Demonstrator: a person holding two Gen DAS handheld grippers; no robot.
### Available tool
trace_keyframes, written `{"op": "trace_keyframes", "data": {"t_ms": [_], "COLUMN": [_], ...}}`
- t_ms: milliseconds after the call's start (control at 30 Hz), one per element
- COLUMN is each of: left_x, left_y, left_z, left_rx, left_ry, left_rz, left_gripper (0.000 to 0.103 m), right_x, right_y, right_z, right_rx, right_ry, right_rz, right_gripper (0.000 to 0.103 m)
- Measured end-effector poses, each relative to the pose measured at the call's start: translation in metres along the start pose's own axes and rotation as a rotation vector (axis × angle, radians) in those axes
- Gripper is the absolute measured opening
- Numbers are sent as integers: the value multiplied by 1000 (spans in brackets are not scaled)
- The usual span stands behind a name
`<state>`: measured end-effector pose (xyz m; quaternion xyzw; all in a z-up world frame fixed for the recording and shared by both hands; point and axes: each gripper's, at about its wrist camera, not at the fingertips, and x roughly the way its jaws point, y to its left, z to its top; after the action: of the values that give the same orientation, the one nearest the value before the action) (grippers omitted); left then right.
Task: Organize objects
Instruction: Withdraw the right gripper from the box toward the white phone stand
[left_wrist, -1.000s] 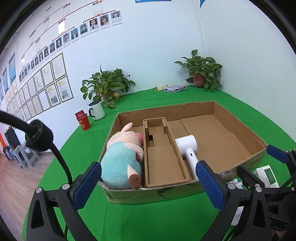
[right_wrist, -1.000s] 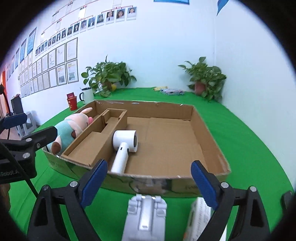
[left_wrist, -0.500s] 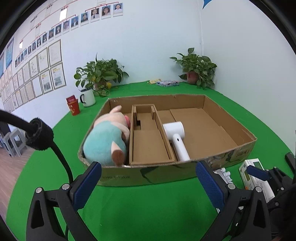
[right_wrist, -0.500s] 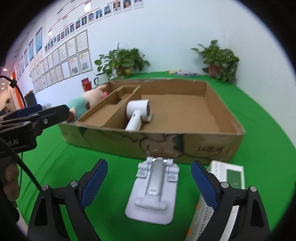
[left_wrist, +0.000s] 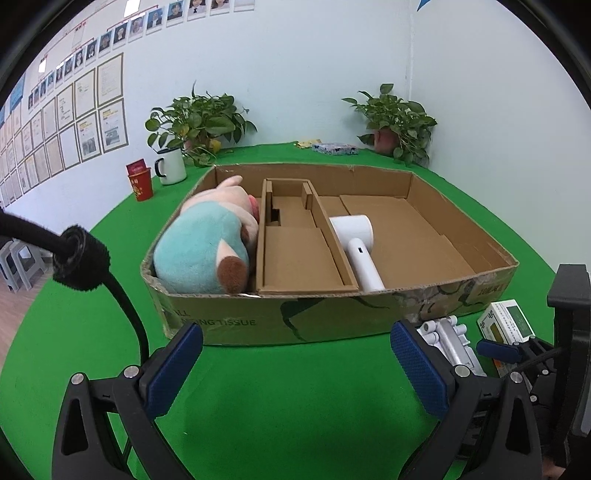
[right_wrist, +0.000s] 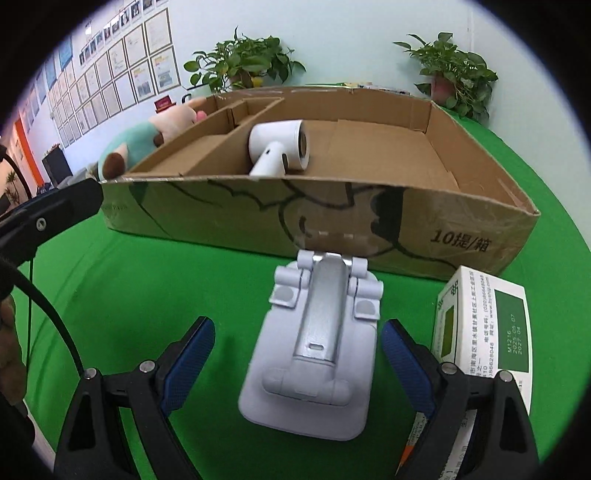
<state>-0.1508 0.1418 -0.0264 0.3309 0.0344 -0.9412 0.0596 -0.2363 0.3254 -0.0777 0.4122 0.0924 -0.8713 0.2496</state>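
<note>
Here the right gripper (right_wrist: 297, 354) hangs low over the green table (right_wrist: 122, 295), its 2 blue-padded jaws spread wide on either side of a white folding stand (right_wrist: 314, 354) that lies flat on the cloth; neither pad touches it. The stand's hinged end points at the near wall of the cardboard box (right_wrist: 229, 218) and lies just in front of it. Just beside the stand, on its right, sits a white-and-green carton (right_wrist: 491, 325), close against the right jaw.

The left gripper (left_wrist: 295, 365) is held above bare cloth in front of the box's near wall (left_wrist: 236, 325), jaws likewise spread and holding nothing. Inside the box, a plush toy (left_wrist: 207, 243) in teal and pink fills the left compartment, against the near left corner. A white hair dryer (left_wrist: 356, 240) lies in the large right compartment, tight beside the cardboard divider insert (left_wrist: 295, 254), its handle reaching toward the near wall. Along the table's far edge stand a red cup (left_wrist: 140, 182), a white mug (left_wrist: 170, 170) and 2 potted plants (left_wrist: 199, 122).
</note>
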Motion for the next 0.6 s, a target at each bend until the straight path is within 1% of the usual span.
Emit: {"op": "trace_keyframes", "data": {"t_ms": [100, 133, 200, 267, 333, 400, 467, 500, 600], "left_x": [9, 11, 13, 17, 24, 31, 36, 38, 41], "left_y": [0, 1, 4, 10, 16, 22, 25, 26, 28], "left_z": [-3, -4, -5, -5, -4, -4, -5, -5, -6], "left_rx": [9, 7, -4, -29, -70, -112, -126, -132, -149], "left_ry": [48, 67, 82, 97, 127, 157, 175, 180, 196], "left_rz": [-46, -67, -104, -148, -187, -226, -246, -252, -273], "left_gripper": [102, 102, 102, 102, 102, 102, 102, 100, 100], "right_x": [-2, -4, -9, -11, -7, -6, -4, -3, 7], "right_y": [-14, -18, -24, -24, -21, -13, -7, -6, -4], "right_z": [-3, -3, -3, -3, -5, -5, -1, 0, 4], "right_rx": [14, 26, 41, 24, 1, -33, -46, -45, -32], "right_ry": [7, 9, 4, 2, 20, 16, 18, 23, 49], "right_rz": [-19, -13, 9, 22, 44, 62, 102, 103, 76], "right_gripper": [92, 92, 92, 92, 92, 92, 92, 93, 94]}}
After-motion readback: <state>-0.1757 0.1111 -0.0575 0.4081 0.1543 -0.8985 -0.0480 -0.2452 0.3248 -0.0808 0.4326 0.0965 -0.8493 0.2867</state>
